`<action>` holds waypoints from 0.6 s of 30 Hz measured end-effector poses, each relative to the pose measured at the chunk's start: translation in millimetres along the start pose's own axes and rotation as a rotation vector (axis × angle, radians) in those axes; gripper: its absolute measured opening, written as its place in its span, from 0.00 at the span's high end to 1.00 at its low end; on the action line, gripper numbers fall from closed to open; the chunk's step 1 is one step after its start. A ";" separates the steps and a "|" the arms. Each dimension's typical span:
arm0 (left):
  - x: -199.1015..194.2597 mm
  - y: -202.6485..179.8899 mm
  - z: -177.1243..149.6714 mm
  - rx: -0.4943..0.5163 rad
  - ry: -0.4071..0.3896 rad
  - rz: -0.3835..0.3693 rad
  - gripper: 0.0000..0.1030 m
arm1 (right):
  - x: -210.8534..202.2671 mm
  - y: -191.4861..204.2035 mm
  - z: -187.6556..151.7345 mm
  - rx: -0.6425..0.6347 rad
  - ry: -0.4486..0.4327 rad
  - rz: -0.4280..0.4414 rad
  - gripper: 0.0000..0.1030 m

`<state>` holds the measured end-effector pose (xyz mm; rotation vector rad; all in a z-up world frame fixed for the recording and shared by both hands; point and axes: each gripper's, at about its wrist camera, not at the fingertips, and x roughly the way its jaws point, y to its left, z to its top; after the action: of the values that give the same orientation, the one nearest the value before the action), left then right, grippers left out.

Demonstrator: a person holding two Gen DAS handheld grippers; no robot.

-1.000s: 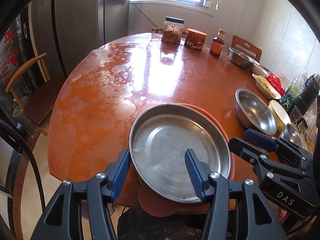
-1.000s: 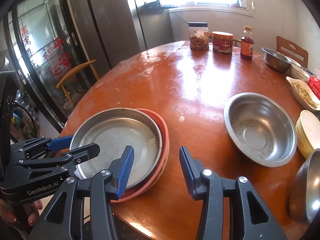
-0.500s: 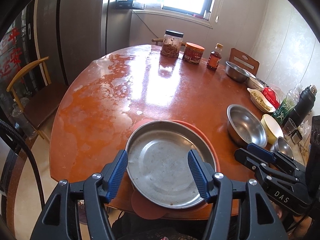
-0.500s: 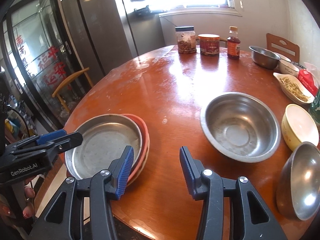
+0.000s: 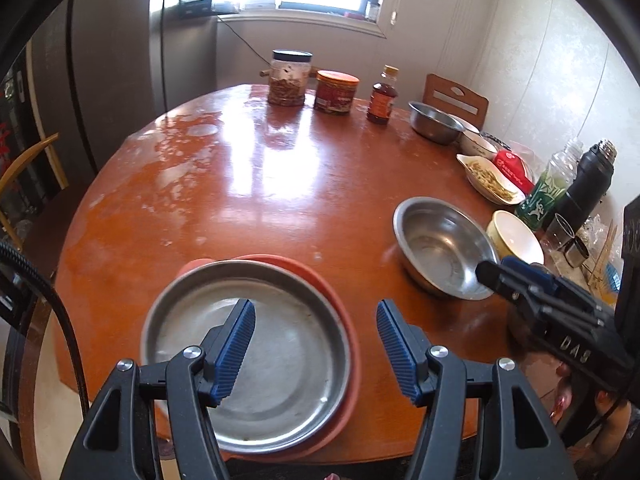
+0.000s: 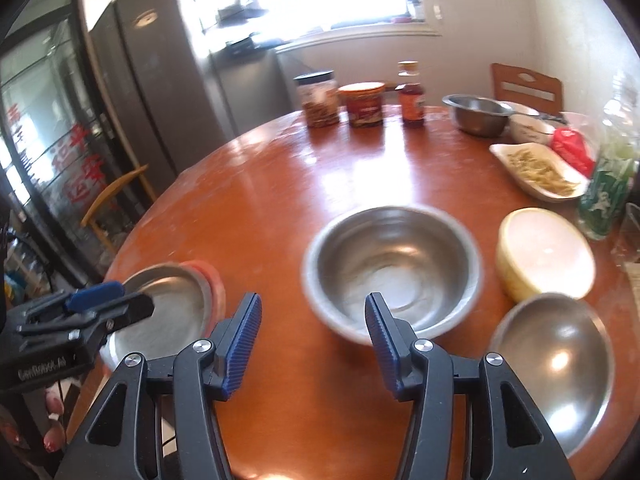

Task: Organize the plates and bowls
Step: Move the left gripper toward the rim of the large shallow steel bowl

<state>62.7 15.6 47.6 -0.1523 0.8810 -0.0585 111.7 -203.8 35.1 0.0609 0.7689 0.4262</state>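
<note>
A steel plate (image 5: pixel 280 360) lies on a red plate (image 5: pixel 344 320) at the table's near edge; both show in the right wrist view, the steel plate (image 6: pixel 172 312) and the red plate (image 6: pixel 214 280). My left gripper (image 5: pixel 314 346) is open and empty, just above the steel plate's right side. A steel bowl (image 6: pixel 392 268) sits mid-table, also in the left wrist view (image 5: pixel 444 248). My right gripper (image 6: pixel 314 340) is open and empty in front of it. A yellow bowl (image 6: pixel 544 254) and a second steel bowl (image 6: pixel 560 368) sit to its right.
On the round wooden table (image 5: pixel 280 184): jars (image 5: pixel 290 78), a sauce bottle (image 5: pixel 384 96), a far steel bowl (image 5: pixel 434 122), a dish of food (image 5: pixel 490 178), a green bottle (image 5: pixel 550 188), a black flask (image 5: pixel 588 184). A wooden chair (image 6: pixel 116 196) stands left.
Both grippers have pulled back and swung right. The left one has drawn away from the steel plate's rim. The right one now faces the steel bowl rather than the plates.
</note>
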 end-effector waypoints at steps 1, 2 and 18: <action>4.4 -4.8 2.5 0.004 0.010 -0.010 0.39 | -0.7 -7.5 4.1 0.007 0.000 -0.011 0.44; 9.9 -10.9 5.6 0.007 0.021 -0.025 0.39 | -1.3 -13.6 7.7 0.011 0.002 -0.025 0.43; 75.4 -68.0 44.9 0.043 0.128 -0.080 0.39 | 34.9 -66.0 41.9 0.031 0.123 -0.095 0.43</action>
<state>146.1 -55.2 28.9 -0.1450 1.0008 -0.1631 185.9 -246.0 28.6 0.0271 0.8959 0.3299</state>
